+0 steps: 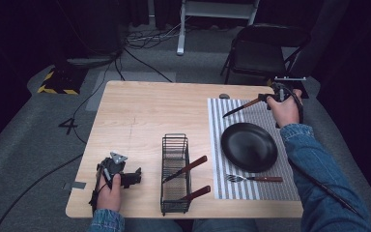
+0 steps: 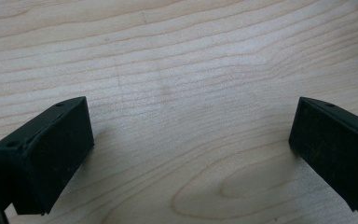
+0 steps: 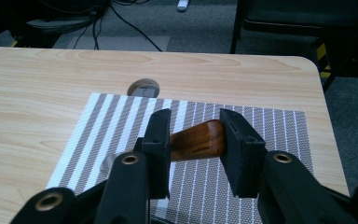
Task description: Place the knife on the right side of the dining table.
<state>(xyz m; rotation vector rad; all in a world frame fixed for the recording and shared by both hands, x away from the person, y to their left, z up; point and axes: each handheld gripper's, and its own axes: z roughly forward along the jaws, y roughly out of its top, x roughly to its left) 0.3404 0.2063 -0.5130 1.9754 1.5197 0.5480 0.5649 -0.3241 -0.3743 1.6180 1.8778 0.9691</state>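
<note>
Right gripper (image 3: 193,140) clenched on the brown wooden handle of a dark-bladed knife (image 1: 242,106), held above the far edge of the striped woven placemat (image 1: 290,186). Left gripper (image 2: 191,149) released, jaws spread wide, low over the pale wooden table (image 1: 145,111) near its front left corner. Round black plate (image 1: 249,146) on the placemat; wood-handled fork (image 1: 254,178) just in front of it. Black wire rack (image 1: 175,174) holds two more wood-handled utensils.

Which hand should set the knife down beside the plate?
Right. The right gripper is already shut on the knife over the mat, beyond the plate. The left gripper rests open, far across the rack.
</note>
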